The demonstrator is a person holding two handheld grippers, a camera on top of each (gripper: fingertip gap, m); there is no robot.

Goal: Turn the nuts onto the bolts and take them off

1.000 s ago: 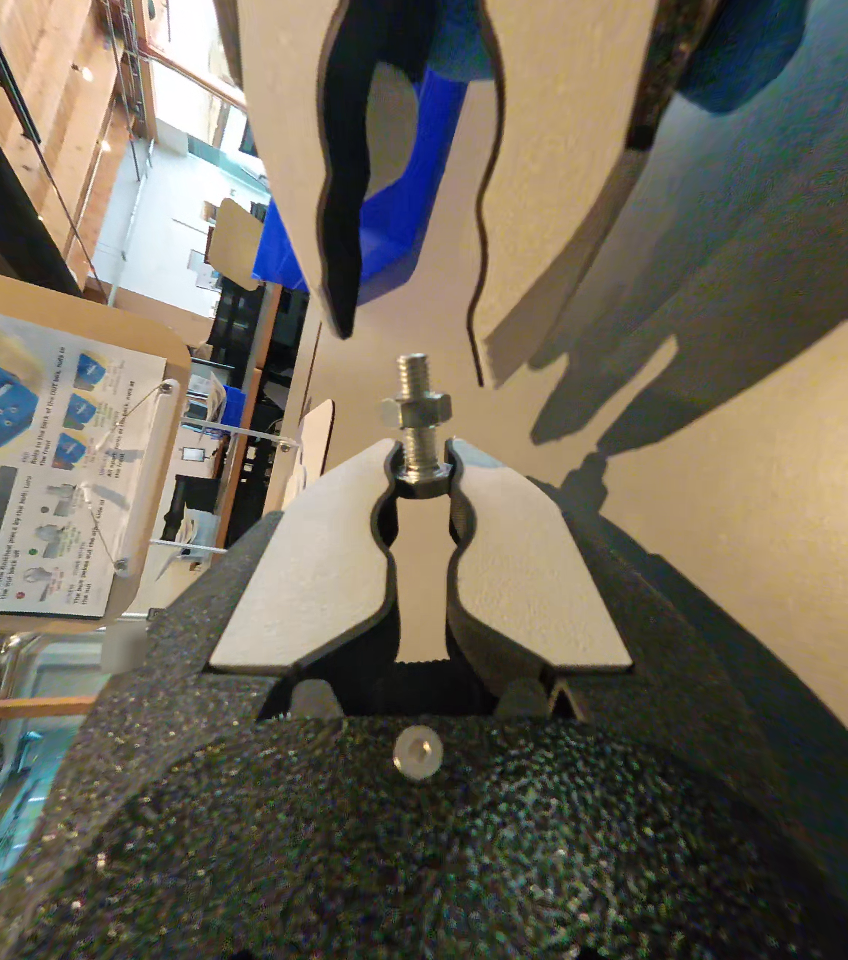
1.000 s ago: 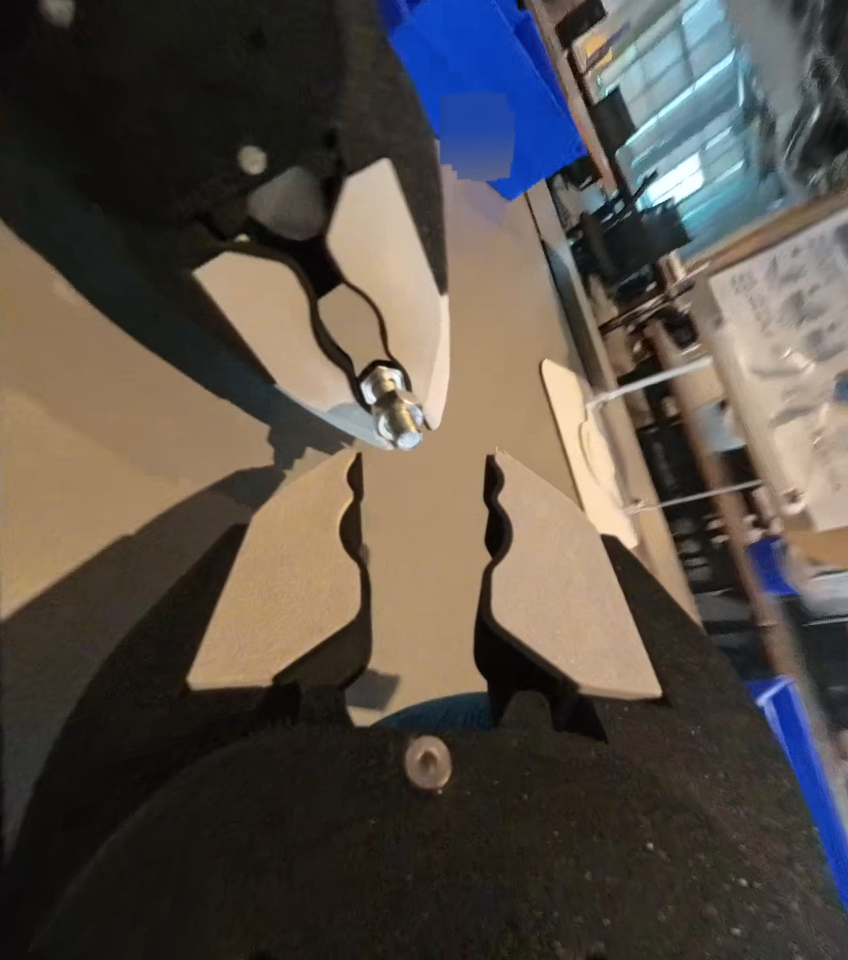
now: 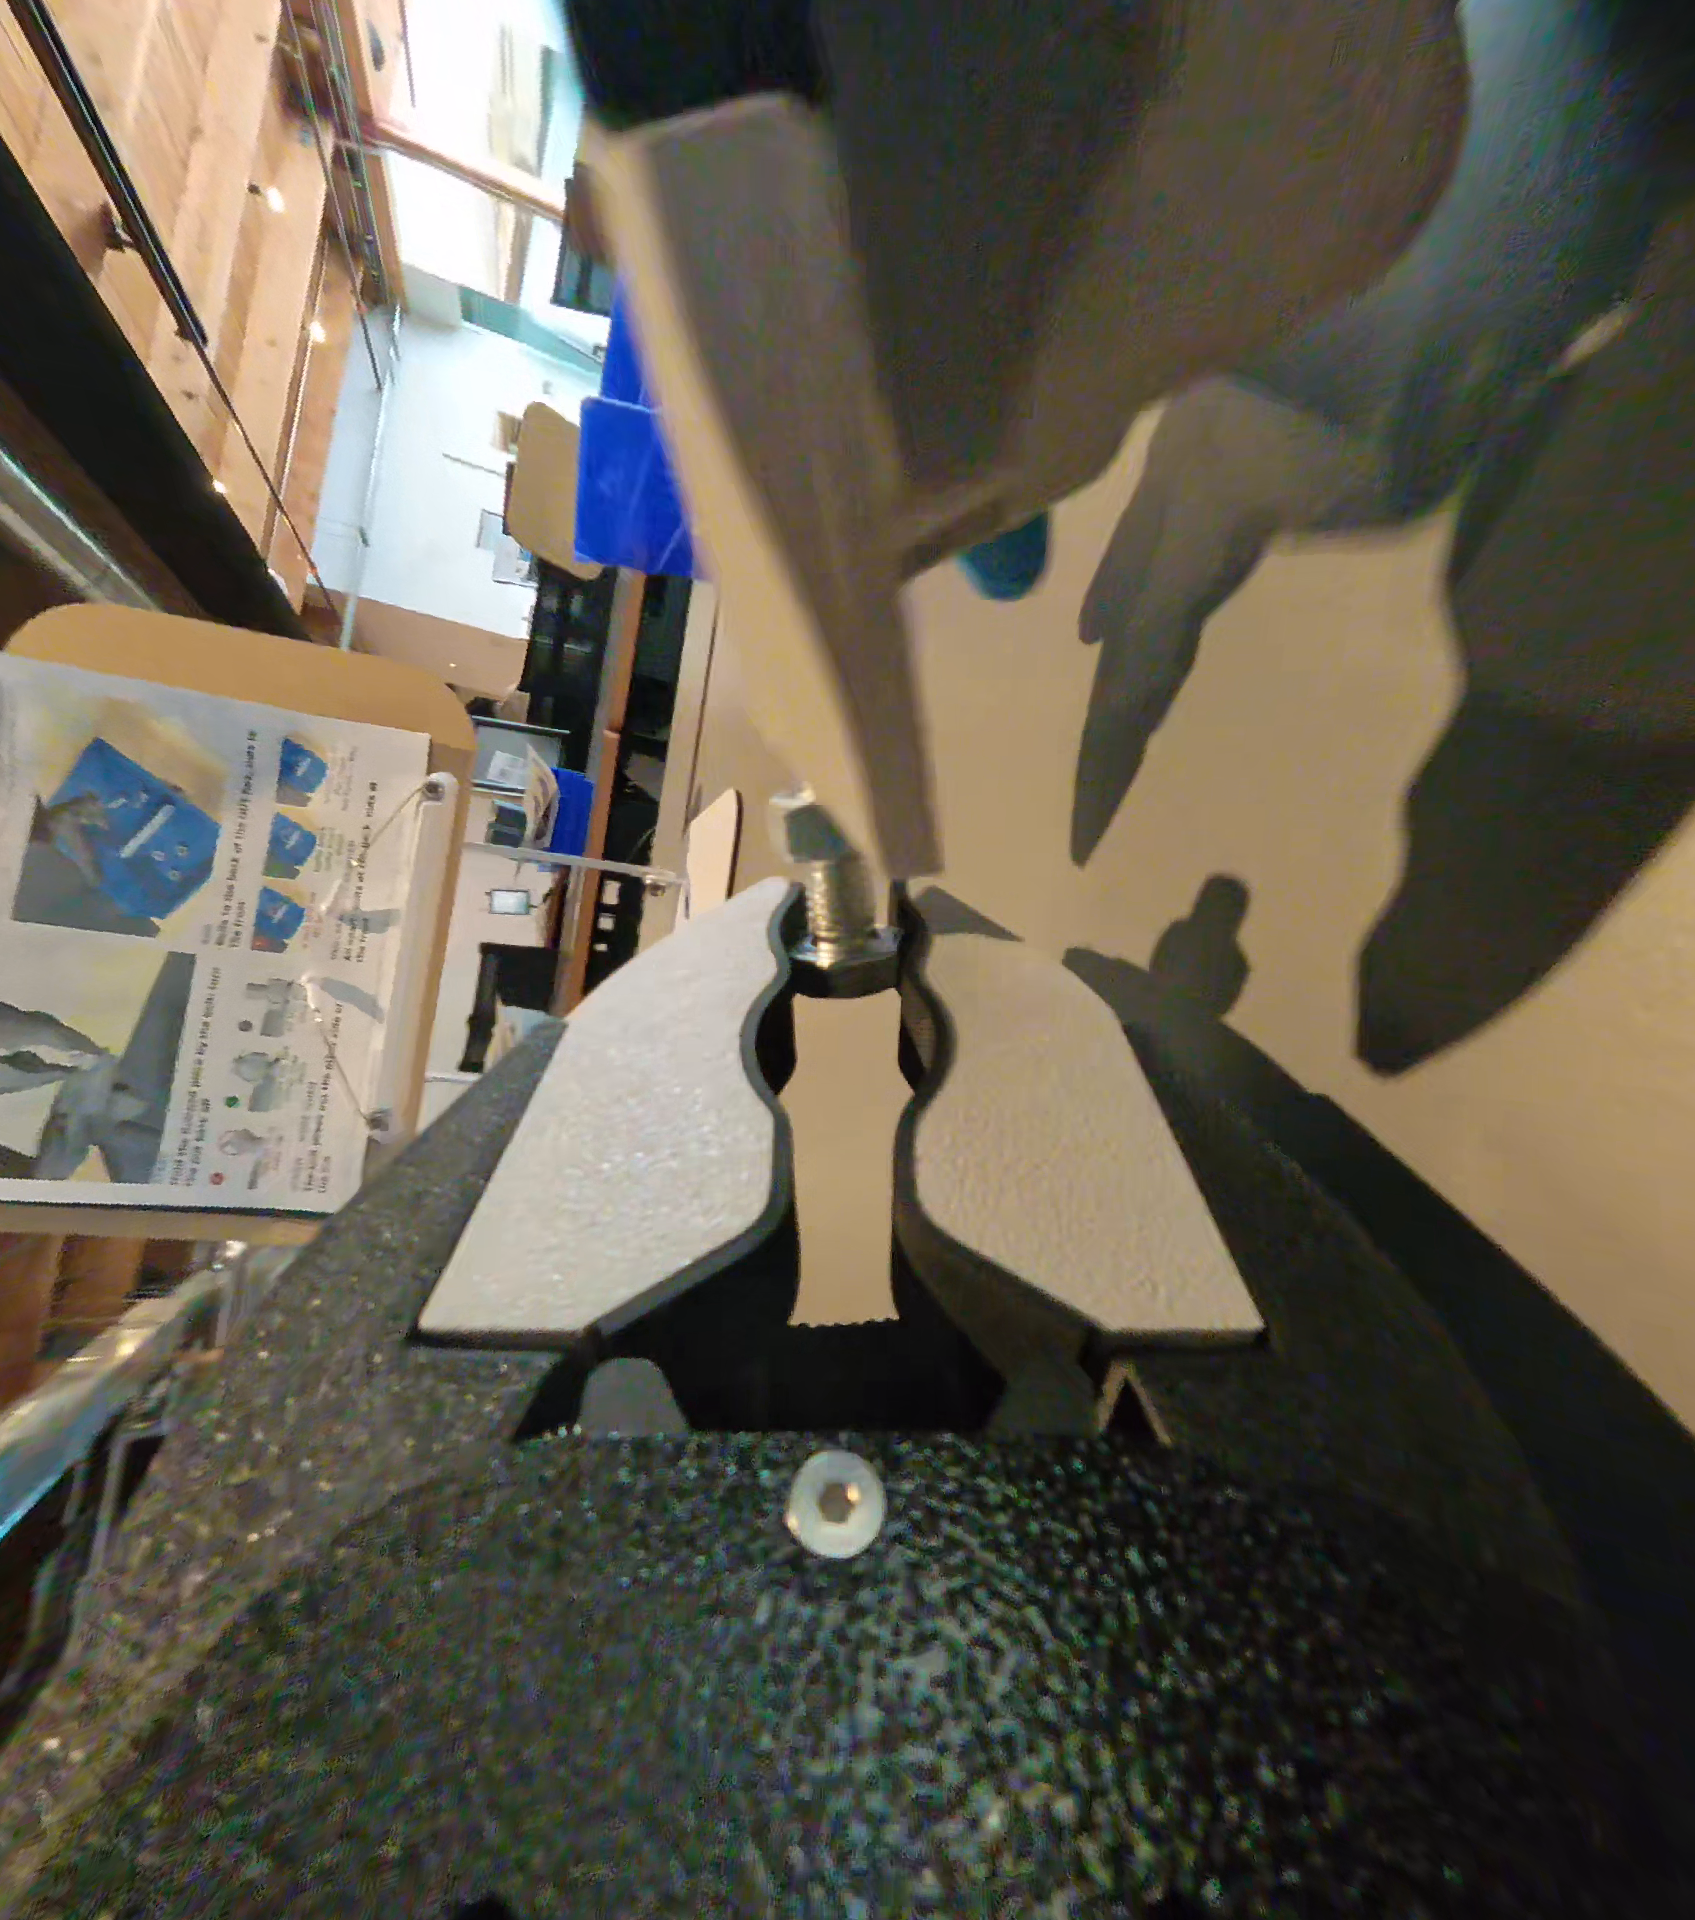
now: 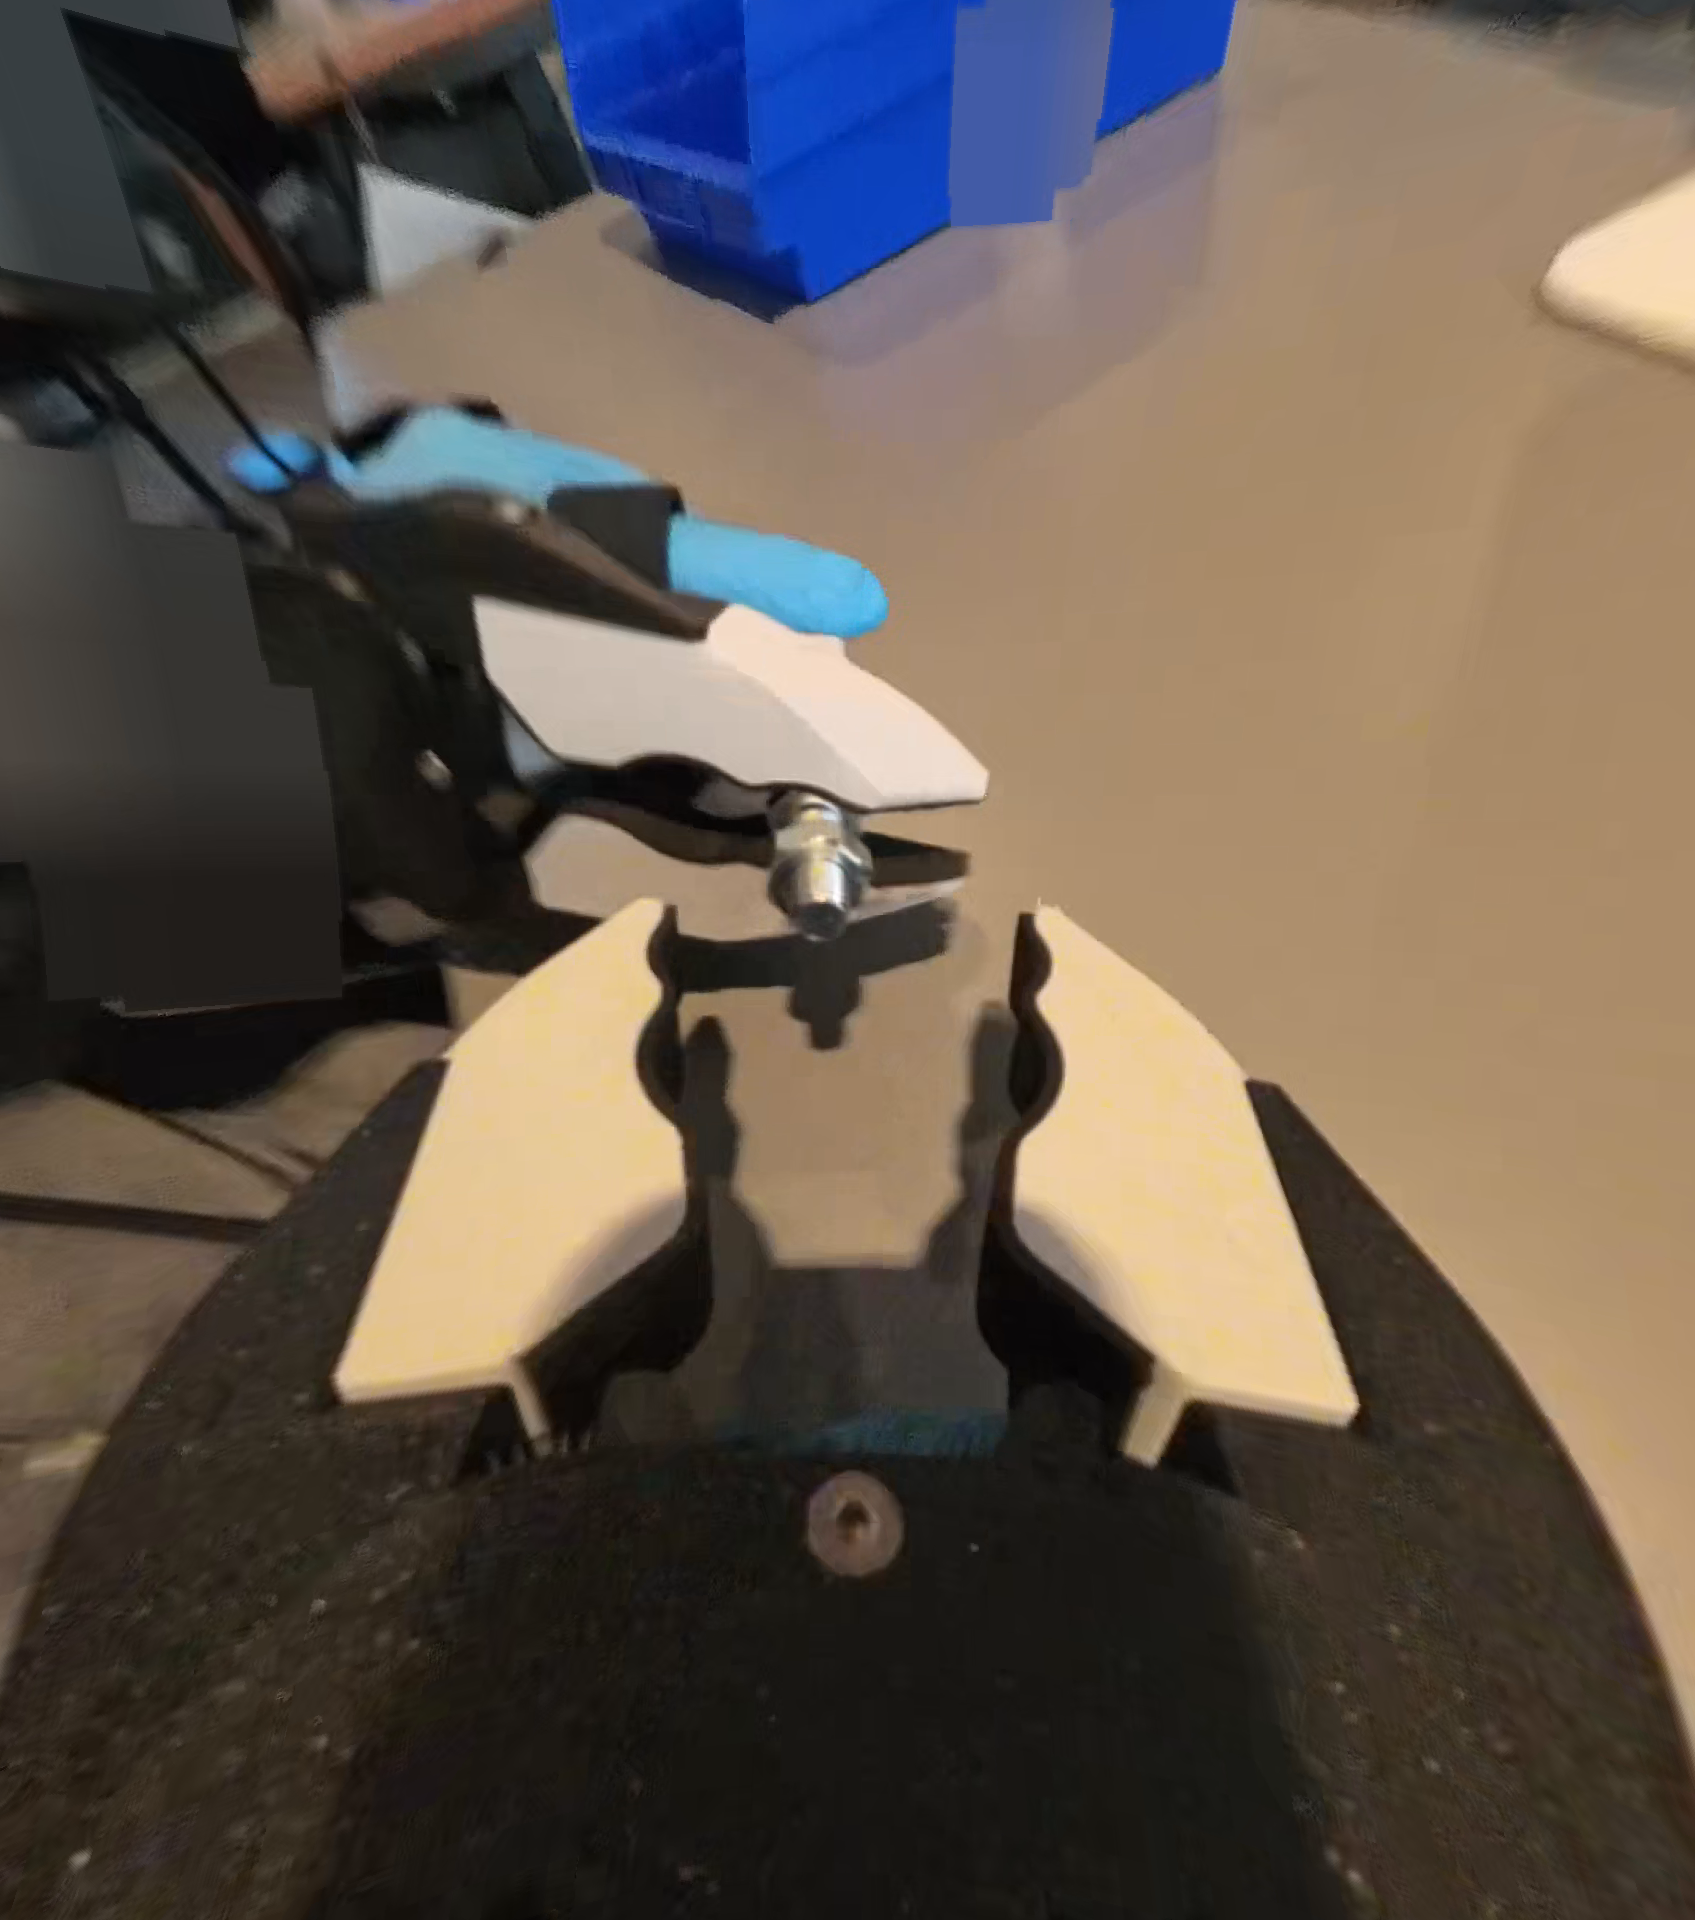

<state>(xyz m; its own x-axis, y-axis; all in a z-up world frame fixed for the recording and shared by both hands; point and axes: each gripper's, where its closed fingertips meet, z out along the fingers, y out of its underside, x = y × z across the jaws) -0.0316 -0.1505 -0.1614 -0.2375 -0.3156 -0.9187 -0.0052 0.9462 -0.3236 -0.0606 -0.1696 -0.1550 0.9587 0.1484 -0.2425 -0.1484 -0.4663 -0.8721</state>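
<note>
Bolt [image 3: 838, 909] sits clamped by its head at the very tips of the left tool [image 3: 848, 935], threaded shank pointing away from the camera, held in the air above the tan counter [image 3: 1445, 1143]. Nut [image 3: 796, 821] is threaded partway up the shank, clear of the head.

Change vs. a second ago: the right tool [image 4: 843, 925] was well off the bolt with an open gap; now one of its fingers [image 3: 822, 644] has swung in close and sits right against the nut, partly hiding the bolt's free end in the left wrist view. From the right wrist view the bolt tip [image 4: 817, 868] lies just beyond the right tool's fingertips, jaws spread wide, gripping nothing.

Read: approach for the next nut turn, no grip yet. Which way it gets spun, on or off, can't tell.

Past the bolt: blue bins [image 4: 874, 135] at the far counter edge, instruction sheet [image 3: 126, 925] to the bolt's left.
</note>
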